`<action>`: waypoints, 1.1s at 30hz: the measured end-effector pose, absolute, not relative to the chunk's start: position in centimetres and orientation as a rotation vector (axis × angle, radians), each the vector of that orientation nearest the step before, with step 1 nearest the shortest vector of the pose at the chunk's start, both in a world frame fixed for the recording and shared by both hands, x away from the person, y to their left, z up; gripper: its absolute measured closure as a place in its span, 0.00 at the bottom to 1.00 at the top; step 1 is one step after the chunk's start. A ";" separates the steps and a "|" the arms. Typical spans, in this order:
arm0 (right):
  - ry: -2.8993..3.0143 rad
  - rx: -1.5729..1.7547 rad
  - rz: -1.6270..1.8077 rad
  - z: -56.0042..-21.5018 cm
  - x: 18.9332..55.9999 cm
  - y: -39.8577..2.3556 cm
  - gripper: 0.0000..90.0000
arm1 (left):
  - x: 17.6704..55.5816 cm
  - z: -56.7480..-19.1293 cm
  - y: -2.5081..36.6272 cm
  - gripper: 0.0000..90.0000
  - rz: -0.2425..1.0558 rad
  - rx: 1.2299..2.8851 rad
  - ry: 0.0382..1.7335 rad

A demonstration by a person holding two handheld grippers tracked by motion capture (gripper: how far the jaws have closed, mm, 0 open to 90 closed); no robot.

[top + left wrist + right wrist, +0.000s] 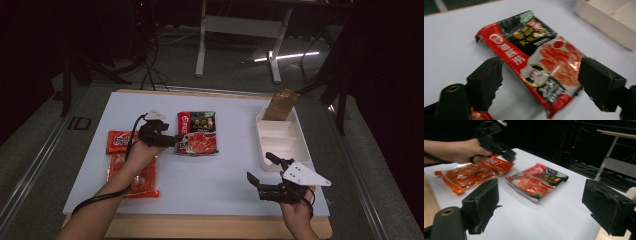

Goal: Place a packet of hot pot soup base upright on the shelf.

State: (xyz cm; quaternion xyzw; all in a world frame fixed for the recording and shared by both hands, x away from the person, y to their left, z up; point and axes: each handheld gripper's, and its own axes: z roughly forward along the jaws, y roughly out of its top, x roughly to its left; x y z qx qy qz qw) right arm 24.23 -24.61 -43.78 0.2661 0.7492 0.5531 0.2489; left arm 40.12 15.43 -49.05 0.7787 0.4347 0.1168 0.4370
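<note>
Red and black glossy film is what your left gripper is going for: the hotpot seasoning packet lies flat near the middle of the white table, and in the high view your gripper stands at its 9 o'clock edge. In the left gripper view the packet lies between the two jaws, which stand rather wide; the pads do not press it, so nothing is held. This film looks slippery and the packet is flat, so I think the jaws may slide over the top and only push it toward 3 o'clock, in the direction of the white tray. If you pinch only the thin sealed edge, it can fold or slip out when you lift. Behind your left hand, at about 8 o'clock from the packet, lie two orange packets; your wrist or the cable could drag them. Your right gripper hovers at 5 o'clock on the table with its jaws wide and empty, just beside the near end of the tray, where a brown packet leans at the far end.
</note>
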 end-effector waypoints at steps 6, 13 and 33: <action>2.047 0.713 1.503 -43.7 24.0 -24.4 0.12 | 42.0 -49.9 14.8 0.30 0.255 1.904 1.147; 2.037 0.726 1.500 -43.9 24.1 -24.3 0.11 | 44.4 -51.0 14.1 0.37 0.259 1.921 1.218; 2.086 0.745 1.465 -44.4 24.3 -24.3 0.12 | 49.2 -53.4 13.2 0.51 0.214 1.915 1.426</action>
